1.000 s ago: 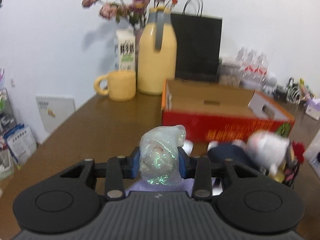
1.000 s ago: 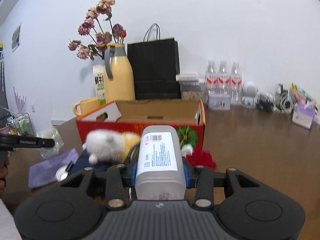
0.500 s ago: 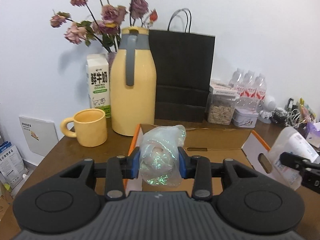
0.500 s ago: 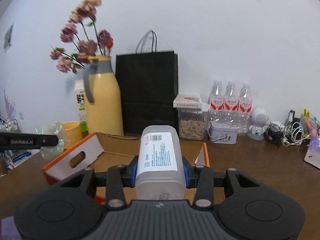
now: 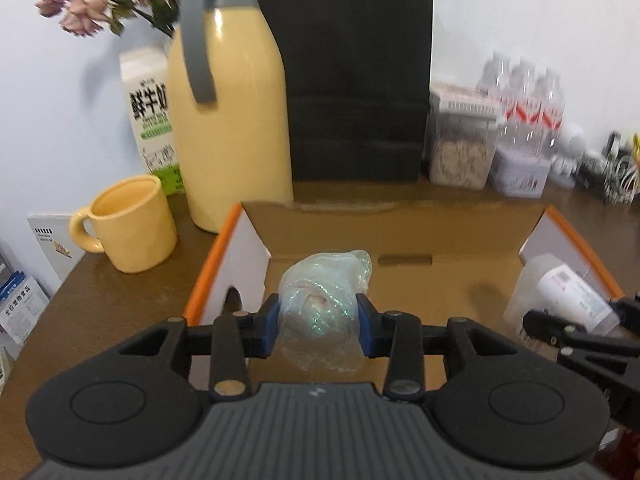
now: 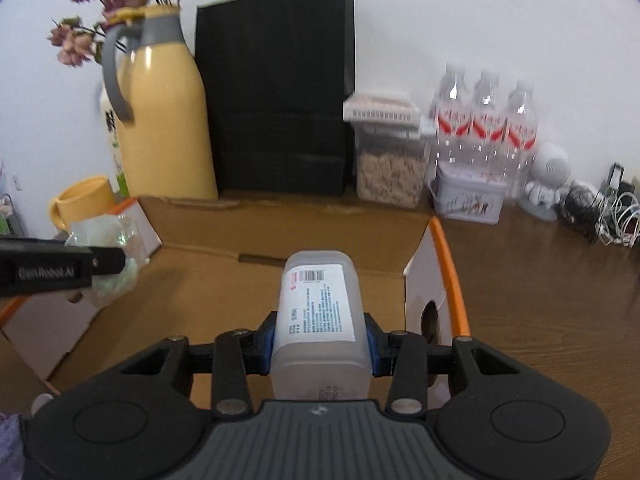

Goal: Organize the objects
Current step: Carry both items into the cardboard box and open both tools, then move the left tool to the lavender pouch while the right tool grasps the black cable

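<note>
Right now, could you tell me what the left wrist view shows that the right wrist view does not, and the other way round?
Only the left wrist view shows the printed front of the milk carton, the inside of the yellow mug and the leaflets at the table's left edge.

Only the right wrist view shows the barcode label on the white bottle and the small white robot figurine.

Both show the open cardboard box, yellow jug, black paper bag and water bottles, and each gripper clamping its load over the box: the left gripper a crumpled plastic bag, the right gripper the bottle.
</note>
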